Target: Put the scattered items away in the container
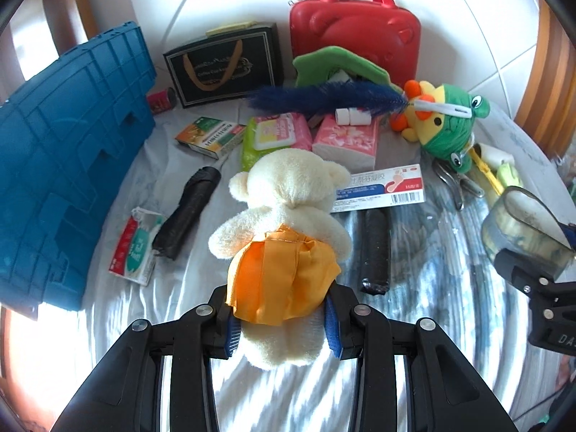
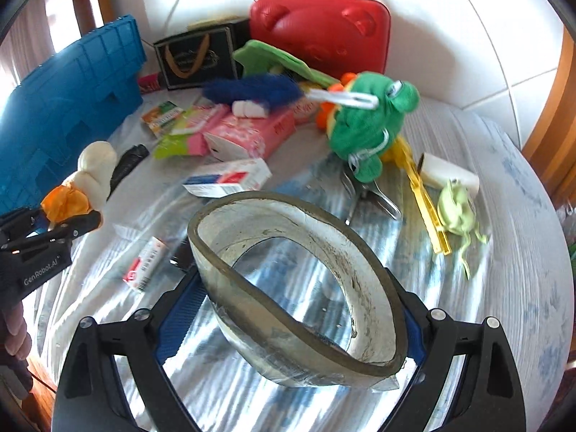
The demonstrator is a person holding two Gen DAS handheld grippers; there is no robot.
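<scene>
Left claw, left wrist view: left gripper (image 1: 280,318) is clamped on the cream teddy bear (image 1: 288,216) at its lower body, just under the orange skirt, blue pads pressing both sides.
Bear's position: lifted above the bedsheet (image 1: 108,324), head pointing away toward the clutter.
Container: blue crate (image 1: 68,165) stands at the left edge; its inside is hidden, so what it already holds cannot be told.
Left to tidy, this view: two black rolls (image 1: 187,212), a tissue packet (image 1: 135,248), a long medicine box (image 1: 378,189), pink tissue packs (image 1: 347,136), a green-hooded duck plush (image 1: 446,122).
Right claw, right wrist view: right gripper (image 2: 288,327) is closed around a large tape roll (image 2: 298,284), squeezed oval between the pads and held off the sheet.
Left claw seen from here: bear in its grip, near the blue crate's wall (image 2: 72,100) but not over its opening.
Still scattered, this view: yellow clip (image 2: 428,205), pale green frog toy (image 2: 457,208), metal tongs (image 2: 370,194), blue feather duster (image 2: 252,90).
Progress, judged: early; two items are in hand, neither deposited, and most of the clutter remains.
</scene>
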